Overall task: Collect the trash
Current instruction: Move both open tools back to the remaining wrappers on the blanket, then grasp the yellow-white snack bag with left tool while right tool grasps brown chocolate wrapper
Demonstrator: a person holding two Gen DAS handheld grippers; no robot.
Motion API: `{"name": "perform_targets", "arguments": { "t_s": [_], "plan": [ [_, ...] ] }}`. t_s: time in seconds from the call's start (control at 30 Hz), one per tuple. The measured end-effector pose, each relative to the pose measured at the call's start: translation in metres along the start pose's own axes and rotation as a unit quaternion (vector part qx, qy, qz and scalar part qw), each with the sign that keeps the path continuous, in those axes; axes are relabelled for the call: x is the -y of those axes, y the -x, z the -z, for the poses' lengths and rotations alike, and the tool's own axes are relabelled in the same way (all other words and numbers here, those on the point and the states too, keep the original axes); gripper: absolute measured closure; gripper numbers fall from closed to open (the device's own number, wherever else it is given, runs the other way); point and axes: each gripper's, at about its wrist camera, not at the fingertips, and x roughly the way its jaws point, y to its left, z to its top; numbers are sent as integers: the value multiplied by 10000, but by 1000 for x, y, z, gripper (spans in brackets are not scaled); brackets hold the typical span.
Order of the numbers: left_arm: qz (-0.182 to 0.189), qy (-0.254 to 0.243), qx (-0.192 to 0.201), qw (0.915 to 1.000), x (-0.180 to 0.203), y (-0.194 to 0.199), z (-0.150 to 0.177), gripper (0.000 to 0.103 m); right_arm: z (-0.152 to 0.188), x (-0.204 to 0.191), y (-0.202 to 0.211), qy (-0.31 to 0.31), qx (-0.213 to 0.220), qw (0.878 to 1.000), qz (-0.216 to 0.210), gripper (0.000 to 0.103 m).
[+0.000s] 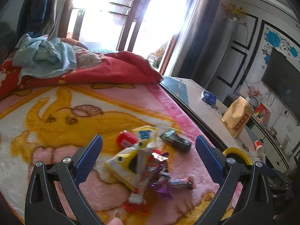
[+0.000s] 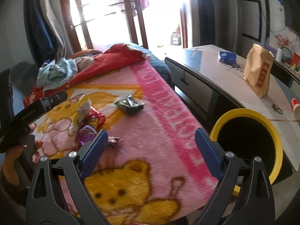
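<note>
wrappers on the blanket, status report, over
Left tool open over wrapper pile. Right tool open, empty. Black wrapper apart. Yellow bin right, path unobstructed.

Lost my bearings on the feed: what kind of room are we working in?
Most likely a lived-in bedroom or bed-sitting room at home: a bed under a pink cartoon blanket, a crumpled red quilt, and a low cabinet alongside.

A pink cartoon-print fleece blanket [image 2: 159,112] covers the bed, with a crumpled red quilt [image 1: 105,71] at its far end. Right, a tan paper bag [image 2: 259,71] stands on a white low table [image 2: 215,69].
</note>
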Motion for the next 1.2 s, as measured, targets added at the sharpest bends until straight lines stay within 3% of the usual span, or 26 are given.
{"name": "perform_targets", "arguments": {
  "t_s": [0.37,0.77,1.0,1.07,1.2],
  "plan": [
    [-310,185,-153,9992,-43,-4,1,7,4,-27,-34,281,-282,9992,-96,18],
    [-240,-135,-626,9977,-58,-27,9,8,15,-63,-76,1406,-685,9873,-272,23],
    [-8,-395,-842,9957,-43,-42,8,24,20,-84,-92,2066,-737,9751,-341,27],
    [92,-456,-897,9949,-38,-47,7,27,22,-90,-96,2265,-733,9706,-367,32],
    [216,-466,-1011,9935,-32,-58,7,34,25,-93,-105,2282,-959,9671,-595,56]
  ]
}}
